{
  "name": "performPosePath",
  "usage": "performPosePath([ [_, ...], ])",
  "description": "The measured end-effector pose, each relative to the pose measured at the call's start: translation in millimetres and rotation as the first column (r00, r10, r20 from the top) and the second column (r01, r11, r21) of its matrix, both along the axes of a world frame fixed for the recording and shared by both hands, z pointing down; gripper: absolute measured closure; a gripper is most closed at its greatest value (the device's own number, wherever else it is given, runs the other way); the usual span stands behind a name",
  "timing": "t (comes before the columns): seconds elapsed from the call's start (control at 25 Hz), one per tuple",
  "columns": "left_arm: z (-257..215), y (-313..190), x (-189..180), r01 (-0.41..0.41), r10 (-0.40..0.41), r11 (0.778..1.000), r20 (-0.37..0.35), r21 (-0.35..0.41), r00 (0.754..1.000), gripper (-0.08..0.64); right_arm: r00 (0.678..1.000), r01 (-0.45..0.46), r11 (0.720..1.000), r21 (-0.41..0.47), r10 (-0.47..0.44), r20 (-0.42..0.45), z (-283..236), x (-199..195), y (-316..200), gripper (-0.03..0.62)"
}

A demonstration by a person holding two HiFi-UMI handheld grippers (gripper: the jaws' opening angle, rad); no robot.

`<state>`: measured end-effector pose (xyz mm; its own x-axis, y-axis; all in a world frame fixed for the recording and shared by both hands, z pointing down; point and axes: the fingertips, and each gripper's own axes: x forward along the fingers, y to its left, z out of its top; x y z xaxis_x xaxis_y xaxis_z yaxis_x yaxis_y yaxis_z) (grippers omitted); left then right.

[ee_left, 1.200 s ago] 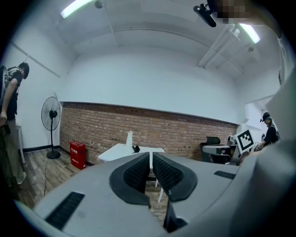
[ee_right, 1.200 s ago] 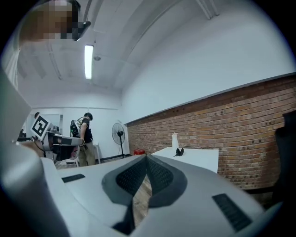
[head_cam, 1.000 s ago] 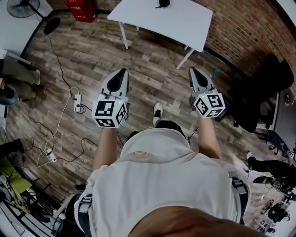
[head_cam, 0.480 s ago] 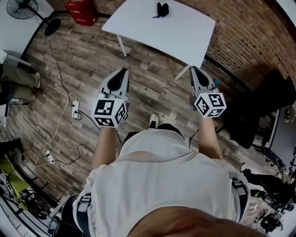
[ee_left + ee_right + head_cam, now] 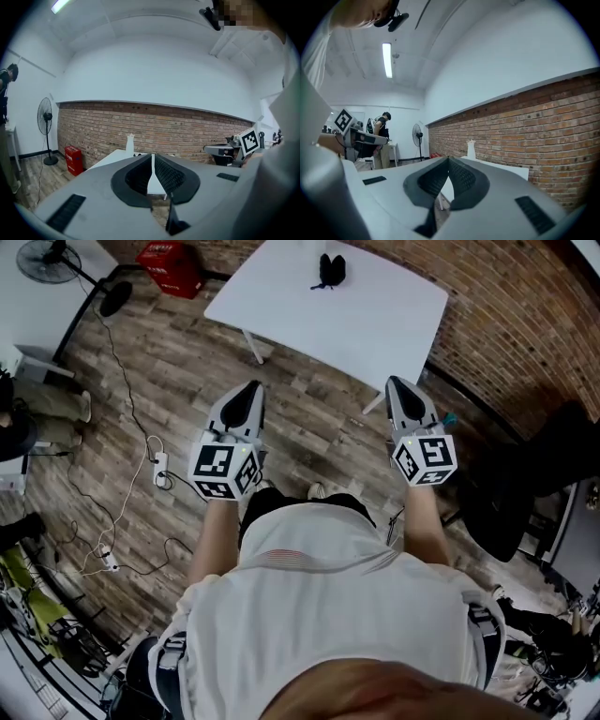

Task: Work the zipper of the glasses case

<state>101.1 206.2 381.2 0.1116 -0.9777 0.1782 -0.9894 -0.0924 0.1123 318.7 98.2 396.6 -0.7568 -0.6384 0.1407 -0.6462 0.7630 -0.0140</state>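
Note:
A small dark glasses case [image 5: 329,269] lies near the far edge of a white table [image 5: 375,315] ahead of me. My left gripper [image 5: 249,389] and right gripper [image 5: 395,384] are held out in front of my body, over the wooden floor, short of the table. Both are shut with nothing between the jaws. In the left gripper view the left gripper [image 5: 152,156] points at the table [image 5: 112,159] and the brick wall. The right gripper [image 5: 448,161] also aims toward the table [image 5: 506,168] in the right gripper view.
A red box [image 5: 169,266] and a standing fan [image 5: 47,259] are at the far left. Cables and a power strip [image 5: 157,468] lie on the wooden floor at left. A dark chair [image 5: 553,474] stands at right. A person [image 5: 382,140] stands by a desk far off.
The table and the case have come closer and lower in the head view as I step forward. Both grippers stay shut and held out as before.

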Motion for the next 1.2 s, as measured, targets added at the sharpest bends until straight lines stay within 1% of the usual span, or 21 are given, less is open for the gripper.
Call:
performPosePath([
  [0.12, 3.6, -13.0, -4.2, -0.022, 0.022, 1.000, 0.000, 0.000, 1.000, 0.531, 1.000, -0.016, 1.000, -0.012, 0.016, 0.020, 0.3, -3.9, -12.0, 0.541],
  [0.24, 8.9, -29.7, -14.1, -0.039, 0.039, 0.999, -0.013, -0.002, 0.999, 0.531, 0.999, -0.035, 0.999, -0.006, 0.036, 0.025, -1.2, -9.4, -25.8, 0.543],
  [0.4, 10.0, -58.2, -36.6, -0.074, 0.074, 0.997, -0.018, 0.008, 0.997, 0.531, 0.998, -0.049, 0.999, -0.016, 0.050, 0.029, -1.5, -33.8, -46.4, 0.543],
  [0.64, 7.2, -101.4, -96.5, -0.117, 0.118, 0.993, -0.029, 0.021, 0.993, 0.531, 0.997, -0.077, 0.997, -0.016, 0.078, 0.009, -7.2, -94.1, -78.2, 0.543],
  [0.88, 1.6, -148.0, -166.9, -0.175, 0.176, 0.984, -0.014, 0.029, 0.984, 0.531, 0.991, -0.131, 0.991, -0.014, 0.131, 0.011, -14.4, -162.7, -118.0, 0.542],
  [1.04, 6.3, -171.7, -209.0, -0.182, 0.182, 0.983, -0.009, 0.028, 0.983, 0.531, 0.991, -0.137, 0.990, -0.030, 0.137, 0.002, -3.1, -201.7, -131.3, 0.541],
  [1.2, 13.9, -192.4, -236.9, -0.174, 0.174, 0.985, -0.023, 0.023, 0.984, 0.531, 0.989, -0.150, 0.987, -0.058, 0.150, -0.018, 8.3, -221.9, -146.1, 0.541],
])
